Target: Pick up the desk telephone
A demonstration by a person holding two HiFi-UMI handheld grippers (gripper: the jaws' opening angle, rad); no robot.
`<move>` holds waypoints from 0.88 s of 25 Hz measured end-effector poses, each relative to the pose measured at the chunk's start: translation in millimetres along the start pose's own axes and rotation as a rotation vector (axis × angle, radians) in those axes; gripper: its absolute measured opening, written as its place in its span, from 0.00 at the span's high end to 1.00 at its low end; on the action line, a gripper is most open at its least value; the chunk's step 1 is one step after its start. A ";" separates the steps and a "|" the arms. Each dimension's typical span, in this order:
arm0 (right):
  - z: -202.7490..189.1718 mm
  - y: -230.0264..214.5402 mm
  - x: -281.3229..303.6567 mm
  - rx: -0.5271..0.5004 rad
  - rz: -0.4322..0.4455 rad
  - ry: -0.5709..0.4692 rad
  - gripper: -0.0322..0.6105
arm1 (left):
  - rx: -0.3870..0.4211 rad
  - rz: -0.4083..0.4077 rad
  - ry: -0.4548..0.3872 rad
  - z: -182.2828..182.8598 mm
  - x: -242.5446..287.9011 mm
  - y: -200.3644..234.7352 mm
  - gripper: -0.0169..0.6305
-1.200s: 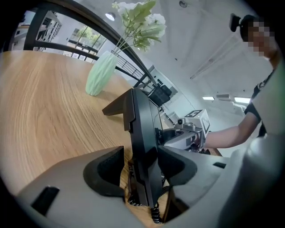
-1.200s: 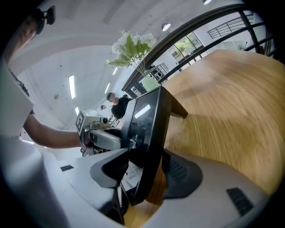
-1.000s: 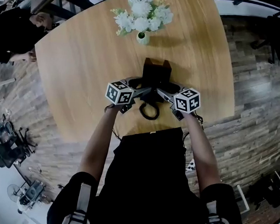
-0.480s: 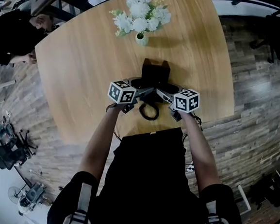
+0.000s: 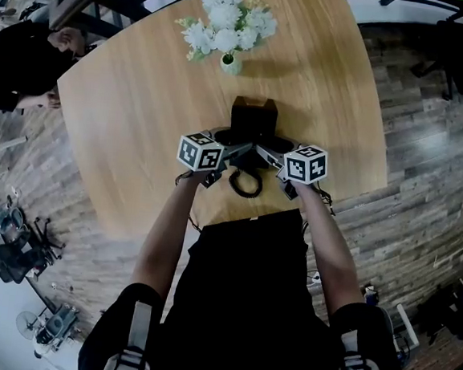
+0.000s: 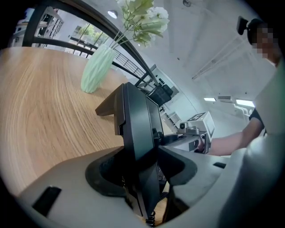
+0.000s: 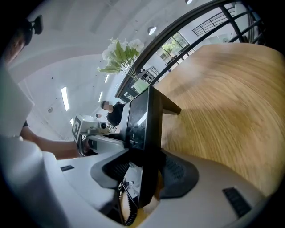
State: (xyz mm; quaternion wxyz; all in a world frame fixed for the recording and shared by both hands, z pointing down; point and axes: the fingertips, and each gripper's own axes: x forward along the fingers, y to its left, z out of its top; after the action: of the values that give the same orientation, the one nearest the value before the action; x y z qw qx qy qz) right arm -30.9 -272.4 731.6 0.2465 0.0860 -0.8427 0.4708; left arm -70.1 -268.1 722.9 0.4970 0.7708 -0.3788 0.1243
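Since both grippers pinch the desk telephone (image 5: pixel 253 124) from opposite sides, the lift should go best if the two rise together and level, so the body neither twists nor slips out. The left gripper (image 5: pixel 225 144) has its fingers (image 6: pixel 102 176) closed onto the phone's left edge, and the dark slab fills the gap between them in the left gripper view. The right gripper (image 5: pixel 276 149) is clamped the same way on the right edge.

The phone sits at the centre of the head view on the wooden counter (image 5: pixel 123 130), below the vase (image 5: pixel 230 62) of white flowers. The coiled cord (image 5: pixel 246 183) trails toward the person, and I judge it could drag.

Whether the base is clear of the counter I cannot tell. From above, the marker cubes (image 5: pixel 200 153) cover the contact points, and the handset and keys are too dark to make out.
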 end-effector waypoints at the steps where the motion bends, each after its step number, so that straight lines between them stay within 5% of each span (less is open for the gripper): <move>1: -0.1 0.0 0.0 0.001 -0.001 0.002 0.61 | -0.005 0.002 -0.002 -0.2 0.0 0.1 0.62; 22: 10.2 27.7 -8.6 -0.053 0.010 0.002 0.61 | -0.021 0.008 -0.096 6.6 -25.4 -16.0 0.63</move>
State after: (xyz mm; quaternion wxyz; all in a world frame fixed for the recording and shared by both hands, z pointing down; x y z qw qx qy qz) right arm -37.4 -266.7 702.1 0.2470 0.0747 -0.8551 0.4498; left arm -77.3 -258.6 694.6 0.4858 0.7692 -0.4064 0.0852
